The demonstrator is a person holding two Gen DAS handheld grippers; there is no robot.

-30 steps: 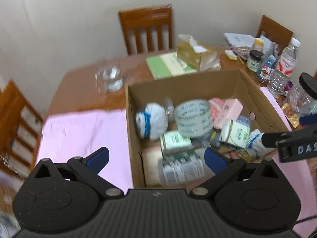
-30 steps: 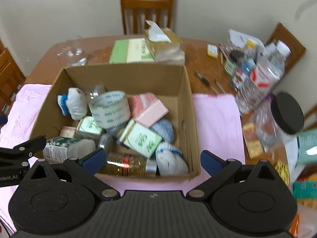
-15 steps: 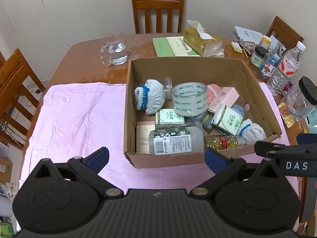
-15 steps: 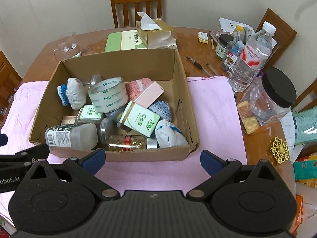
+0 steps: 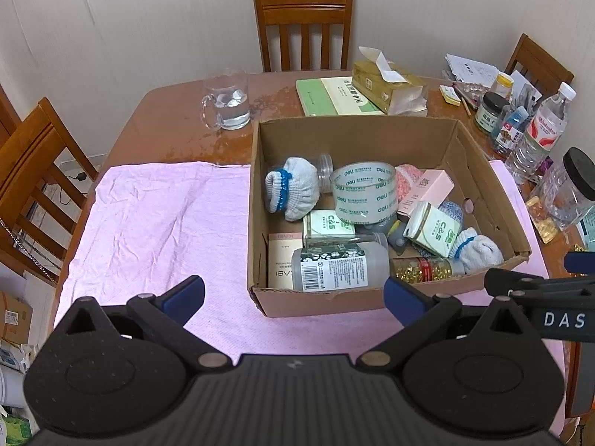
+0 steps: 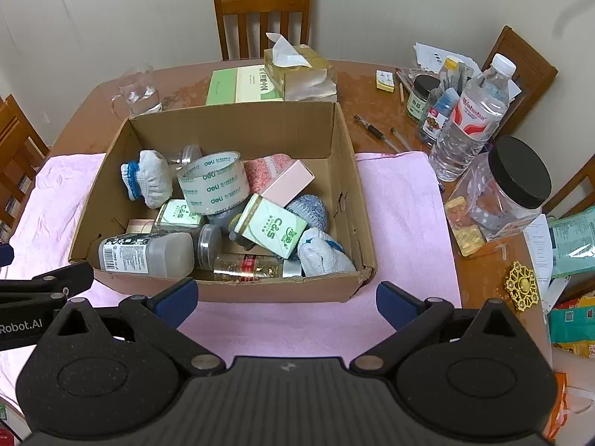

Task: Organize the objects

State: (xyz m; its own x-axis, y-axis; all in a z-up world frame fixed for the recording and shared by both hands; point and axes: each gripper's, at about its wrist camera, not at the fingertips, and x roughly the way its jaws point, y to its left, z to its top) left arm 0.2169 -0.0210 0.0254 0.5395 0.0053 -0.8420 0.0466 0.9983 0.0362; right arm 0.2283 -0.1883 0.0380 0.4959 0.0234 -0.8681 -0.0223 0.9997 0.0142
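An open cardboard box (image 5: 357, 137) (image 6: 238, 126) stands on a pink cloth (image 5: 156, 223) (image 6: 401, 200) and holds many loose items. Among them are a tape roll (image 5: 362, 191) (image 6: 214, 182), rolled white gloves (image 5: 293, 189) (image 6: 148, 178), green tissue packs (image 5: 433, 228) (image 6: 271, 230), a pink box (image 5: 425, 191) (image 6: 288, 184) and a frosted bottle (image 5: 336, 267) (image 6: 145, 254). My left gripper (image 5: 293, 293) hovers open in front of the box's near wall. My right gripper (image 6: 286, 297) is open too, near the box's front right.
On the brown table behind the box are a glass mug (image 5: 225, 100), a green book (image 5: 334, 94) and a tissue box (image 5: 386, 83). To the right stand a water bottle (image 6: 468, 122), a black-lidded jar (image 6: 498, 193), small jars and papers. Wooden chairs (image 5: 303, 28) ring the table.
Both grippers have pulled back and up from the box, so the whole box and table now show. Both stayed open with nothing held.
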